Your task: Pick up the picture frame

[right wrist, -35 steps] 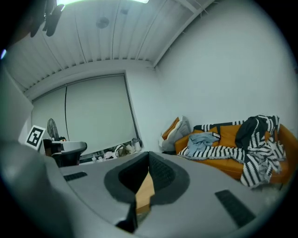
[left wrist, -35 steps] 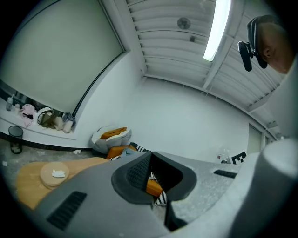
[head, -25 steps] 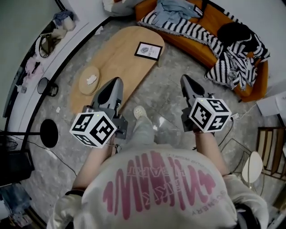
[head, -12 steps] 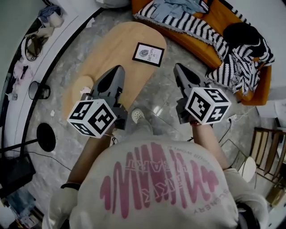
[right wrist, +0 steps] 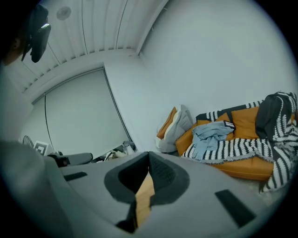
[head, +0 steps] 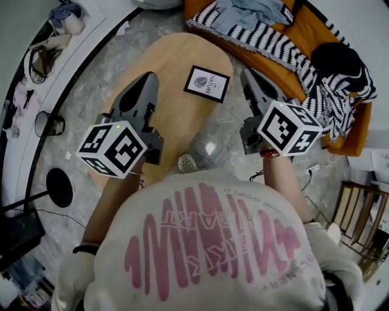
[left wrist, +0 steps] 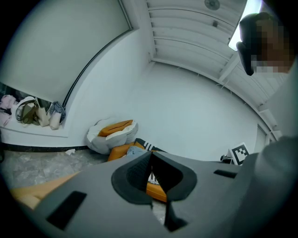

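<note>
The person is walking up to the table (head: pixel 164 58), bringing both tools closer to the picture frame (head: pixel 207 84). It is lying flat near the table's right edge, now between the tool tips instead of well ahead of them. The left tool (head: pixel 143 79) and right tool (head: pixel 245 74) are travelling with jaws pressed together, carrying nothing. I judge a tool must open before any grasp.

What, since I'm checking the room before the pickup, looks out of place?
The black-framed picture lies flat and askew on the oval wooden table instead of standing. On the orange sofa, a black-and-white striped blanket is rumpled and a light blue garment lies heaped.
</note>
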